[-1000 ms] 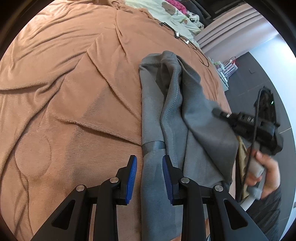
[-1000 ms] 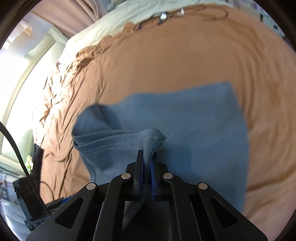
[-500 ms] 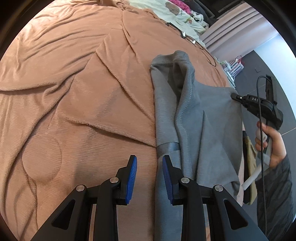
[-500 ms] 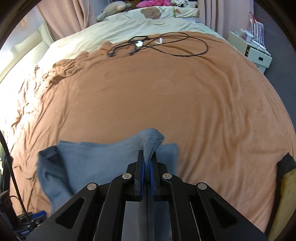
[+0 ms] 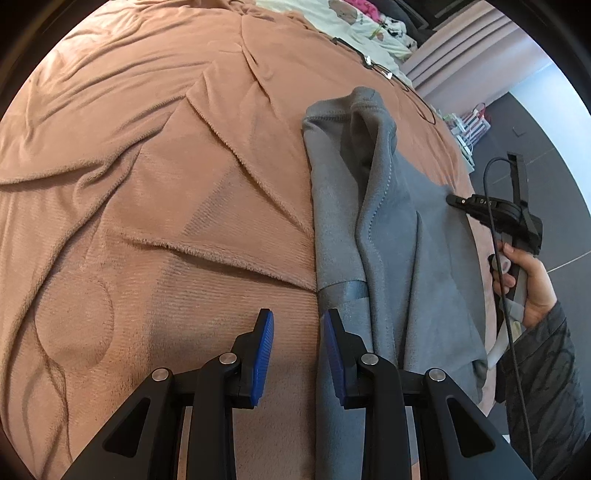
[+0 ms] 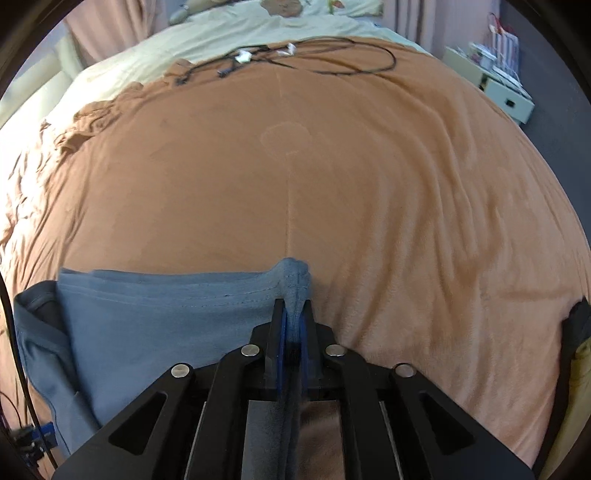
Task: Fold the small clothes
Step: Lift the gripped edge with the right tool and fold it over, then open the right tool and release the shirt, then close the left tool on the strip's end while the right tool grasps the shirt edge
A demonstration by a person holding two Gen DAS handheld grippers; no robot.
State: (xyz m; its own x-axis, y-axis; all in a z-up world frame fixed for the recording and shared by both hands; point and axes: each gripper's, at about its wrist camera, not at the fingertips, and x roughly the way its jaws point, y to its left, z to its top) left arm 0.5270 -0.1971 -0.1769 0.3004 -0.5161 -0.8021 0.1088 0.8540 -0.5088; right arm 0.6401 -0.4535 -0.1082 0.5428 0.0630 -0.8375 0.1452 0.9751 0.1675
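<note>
Right tool point(image 6: 291, 325): its two fingers are clamped together on a bunched corner of the grey garment point(image 6: 155, 317), which pokes up between the blue pads in the right wrist view. Holding the corner pinched lets the hemmed edge be drawn taut; that edge runs in a nearly straight line from the tool toward the garment's far end, where a darker lining shows at an opening. Seen from the left wrist view, the right tool point(image 5: 458, 201) reaches in from beyond the garment's far edge, gripped by the person's hand point(image 5: 524, 280).

Left tool point(image 5: 295, 352): its fingers stand apart and grip nothing. They hover low above the bed, straddling the near long edge of the grey garment point(image 5: 391, 236), one blue pad over cloth, the other over the brown blanket point(image 5: 147, 192). This placement probably readies the tool to pin or pick up that edge while the other side is carried across.

The garment lies lengthwise on the blanket near the bed's edge, with one panel already doubled over the middle, forming a raised ridge along a stitched seam. The fold appears partly done; the layers are not yet flat.

Beyond the garment, black cables point(image 6: 306, 55) lie well apart at the far end of the blanket, beside a pale sheet point(image 6: 207, 33).
</note>
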